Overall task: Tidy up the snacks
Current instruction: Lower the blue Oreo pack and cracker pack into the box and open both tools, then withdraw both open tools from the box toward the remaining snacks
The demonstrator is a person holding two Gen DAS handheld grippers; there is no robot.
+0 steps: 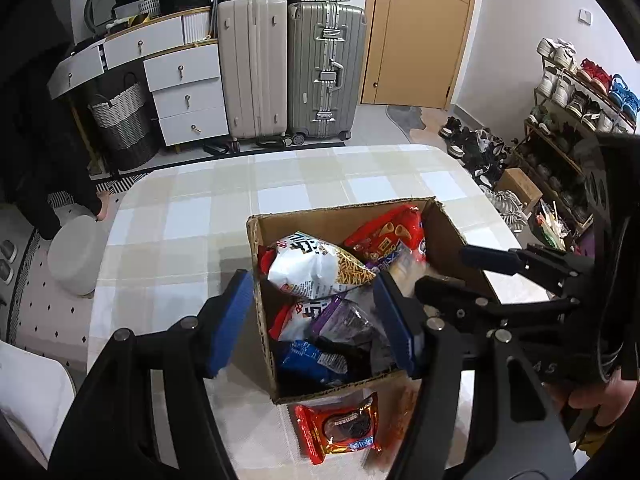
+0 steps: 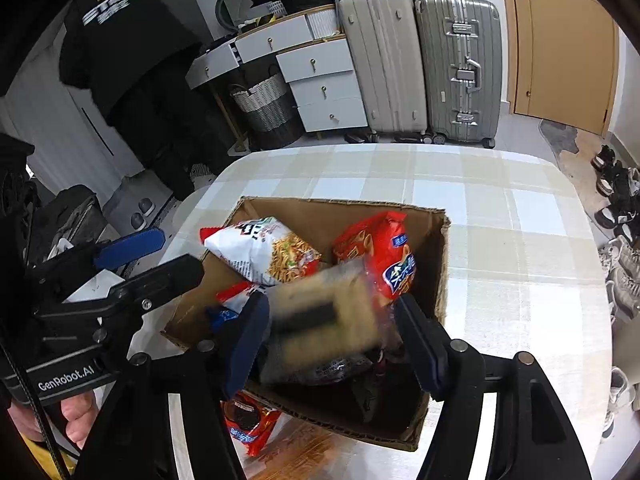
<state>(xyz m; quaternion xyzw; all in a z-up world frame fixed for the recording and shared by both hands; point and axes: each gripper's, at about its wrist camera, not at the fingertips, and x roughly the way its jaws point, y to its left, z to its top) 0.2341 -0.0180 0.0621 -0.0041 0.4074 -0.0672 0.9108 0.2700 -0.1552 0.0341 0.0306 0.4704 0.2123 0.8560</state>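
One cardboard box (image 1: pixel 320 220) stood on the surface (image 1: pixel 200 208), with two tools in view, the left tool (image 1: pixel 316 320) and the right tool (image 2: pixel 336 336). Two large bags showed on top inside the box, one white noodle-snack bag (image 1: pixel 312 268) and one red bag (image 1: pixel 384 232); smaller packets beneath could not be counted. One red packet (image 1: pixel 340 428) lay outside the box, and two upright suitcases (image 1: pixel 292 68) stood behind.

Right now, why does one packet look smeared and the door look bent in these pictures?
Right wrist view: the tan packet between the right hand-held gripper fingers is motion-blurred, while the cardboard box stays sharp. Left wrist view: nothing smeared; the red packet on the table reads crisply. Both views: fisheye distortion curves the door and darkens the corners.
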